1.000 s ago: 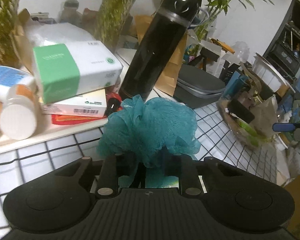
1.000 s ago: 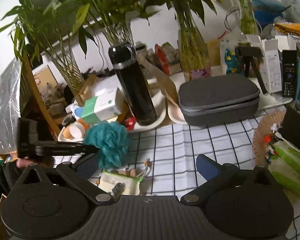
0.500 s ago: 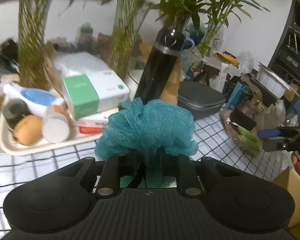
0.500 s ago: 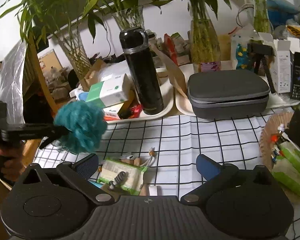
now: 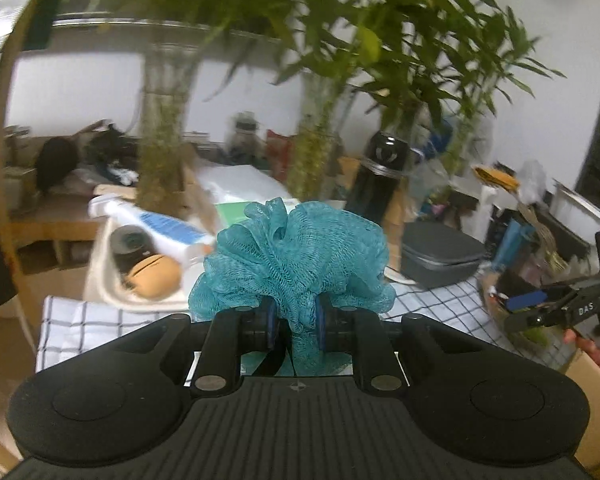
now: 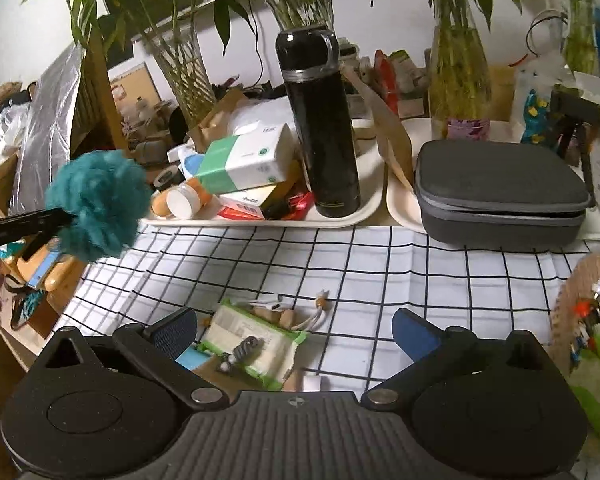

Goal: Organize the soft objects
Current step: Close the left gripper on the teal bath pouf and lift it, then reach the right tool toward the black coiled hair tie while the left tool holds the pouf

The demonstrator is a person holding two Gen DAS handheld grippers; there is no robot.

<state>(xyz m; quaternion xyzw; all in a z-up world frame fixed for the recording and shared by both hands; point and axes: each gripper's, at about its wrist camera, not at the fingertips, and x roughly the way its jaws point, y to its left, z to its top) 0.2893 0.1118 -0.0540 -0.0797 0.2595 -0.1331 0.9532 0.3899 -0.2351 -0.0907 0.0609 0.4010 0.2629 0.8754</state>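
The left gripper point(image 5: 296, 322) pinches the teal bath pouf point(image 5: 296, 256) by its gathered base at frame centre, so the soft ball rides clear above the checked cloth point(image 6: 340, 256); lower in its own view, the right gripper point(image 6: 296, 330) waits with jaws spread wide over a wipes pack point(image 6: 252, 344)

Teal mesh bath pouf point(image 5: 296, 256) pinched in left claw point(image 5: 296, 322), above checked tablecloth point(image 5: 440, 300).

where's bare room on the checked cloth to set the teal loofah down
The widest bare stretch of checked cloth lies between the cream tray and grey zip case behind and the wipes pack in front. The cream tray is packed, and the woven basket crowds the right edge.
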